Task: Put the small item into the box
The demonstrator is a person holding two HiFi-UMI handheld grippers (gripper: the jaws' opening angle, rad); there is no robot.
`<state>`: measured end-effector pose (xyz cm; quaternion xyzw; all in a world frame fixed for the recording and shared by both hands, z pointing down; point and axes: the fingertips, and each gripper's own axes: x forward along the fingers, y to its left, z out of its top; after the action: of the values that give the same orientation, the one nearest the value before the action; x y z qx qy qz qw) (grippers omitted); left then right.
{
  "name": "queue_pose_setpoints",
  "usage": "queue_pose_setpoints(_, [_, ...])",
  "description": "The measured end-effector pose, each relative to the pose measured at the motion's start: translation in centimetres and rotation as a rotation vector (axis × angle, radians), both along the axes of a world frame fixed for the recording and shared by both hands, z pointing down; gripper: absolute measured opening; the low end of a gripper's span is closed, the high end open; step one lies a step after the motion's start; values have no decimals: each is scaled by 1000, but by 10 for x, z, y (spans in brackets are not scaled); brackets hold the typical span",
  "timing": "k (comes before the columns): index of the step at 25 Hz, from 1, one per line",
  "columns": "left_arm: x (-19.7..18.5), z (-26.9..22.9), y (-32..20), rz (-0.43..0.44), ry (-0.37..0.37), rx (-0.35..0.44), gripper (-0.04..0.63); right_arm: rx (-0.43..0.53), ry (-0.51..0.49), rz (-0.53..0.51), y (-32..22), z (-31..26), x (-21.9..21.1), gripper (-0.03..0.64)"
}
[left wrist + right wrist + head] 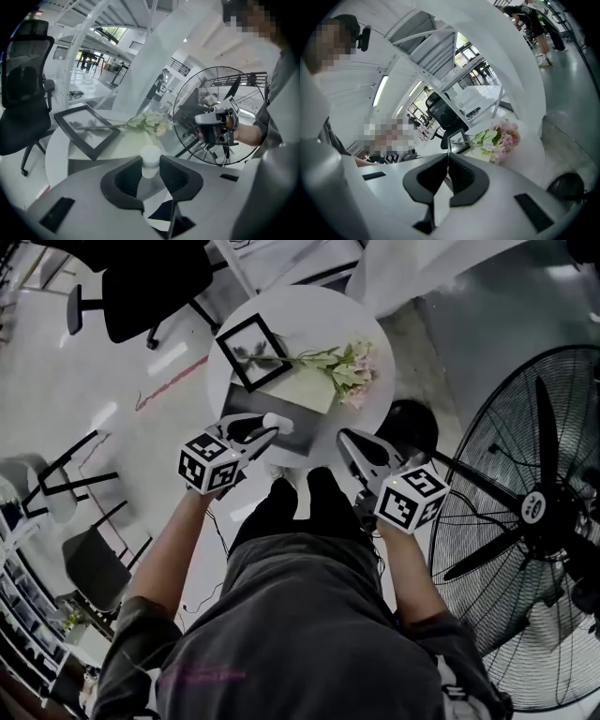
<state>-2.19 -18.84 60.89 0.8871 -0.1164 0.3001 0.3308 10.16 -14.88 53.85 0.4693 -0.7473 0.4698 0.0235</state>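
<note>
The small white item [150,158], a stubby cylinder, sits clamped between the jaws of the left hand-held gripper [151,172], which are partly closed and press on its sides. From the head view the small white item [278,420] shows in front of the near edge of the box [302,392] on the round white desk [309,310]; whether it touches the box I cannot tell. A black picture frame [251,352] and a spray of pink flowers [352,371] lie across the box top. The right hand-held gripper [448,165] hovers beside the desk, jaws pressed together, with nothing between them. A large floor fan [534,512] stands to the right.
</note>
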Motion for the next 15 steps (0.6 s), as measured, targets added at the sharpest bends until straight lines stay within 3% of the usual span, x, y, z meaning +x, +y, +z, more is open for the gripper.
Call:
queue_pose_setpoints(4, [13, 30, 2, 79, -53, -66, 129, -26, -5, 7, 1, 12, 10, 23])
queue_pose_setpoints(8, [17, 57, 5, 150, -150, -120, 129, -54, -10, 5, 3, 20, 13, 23])
queue_pose_setpoints(15, [18, 93, 15, 199, -269, -252, 133, -86, -17, -4, 3, 30, 13, 23])
